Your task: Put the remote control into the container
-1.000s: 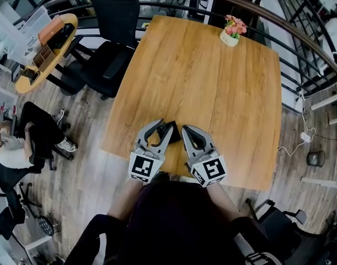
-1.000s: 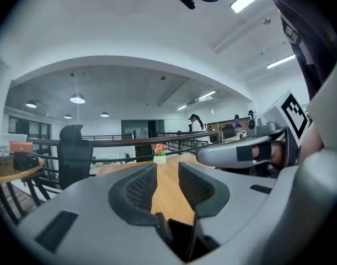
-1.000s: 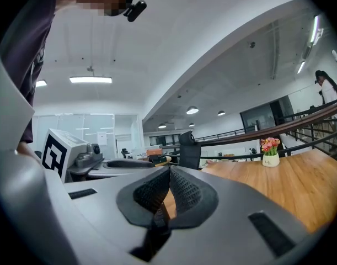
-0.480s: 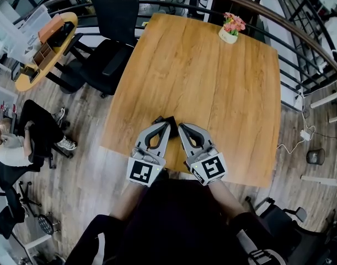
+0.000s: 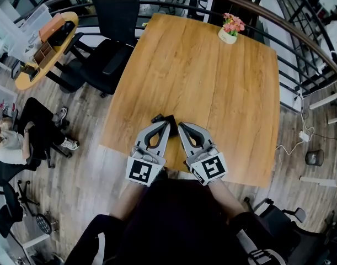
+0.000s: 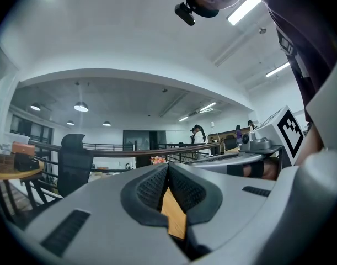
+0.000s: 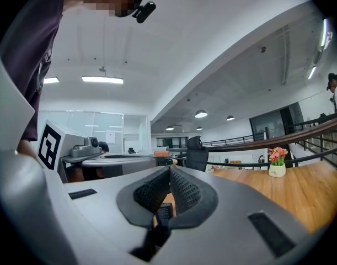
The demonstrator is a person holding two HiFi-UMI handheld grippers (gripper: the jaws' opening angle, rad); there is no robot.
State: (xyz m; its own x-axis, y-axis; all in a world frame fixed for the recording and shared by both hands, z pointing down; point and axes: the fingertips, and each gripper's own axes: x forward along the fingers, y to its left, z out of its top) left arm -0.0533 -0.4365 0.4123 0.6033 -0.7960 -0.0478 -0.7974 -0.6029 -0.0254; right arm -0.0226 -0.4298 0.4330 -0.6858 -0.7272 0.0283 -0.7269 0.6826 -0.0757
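Observation:
A small black object (image 5: 164, 118), apparently the remote control, lies on the wooden table (image 5: 212, 87) near its front edge. In the head view both grippers point at it from the near side, and their tips cover part of it. My left gripper (image 5: 167, 125) is shut, jaw tips together; in the left gripper view (image 6: 168, 168) only wood shows through the gap behind the tips. My right gripper (image 5: 181, 127) is shut too. In the right gripper view (image 7: 170, 169) a dark labelled piece (image 7: 164, 211) shows low in the gap, not pinched by the tips. I see no container.
A white pot of pink flowers (image 5: 229, 31) stands at the table's far edge. Black office chairs (image 5: 110, 43) stand at the far left, beside a round side table (image 5: 44, 43) with boxes. A person sits at the left (image 5: 14, 142). A curved railing (image 5: 300, 37) runs behind the table.
The left gripper's jaws have gone from wide open to shut. Both grippers have shifted slightly forward and closer together, and their tips now cover more of the black object.

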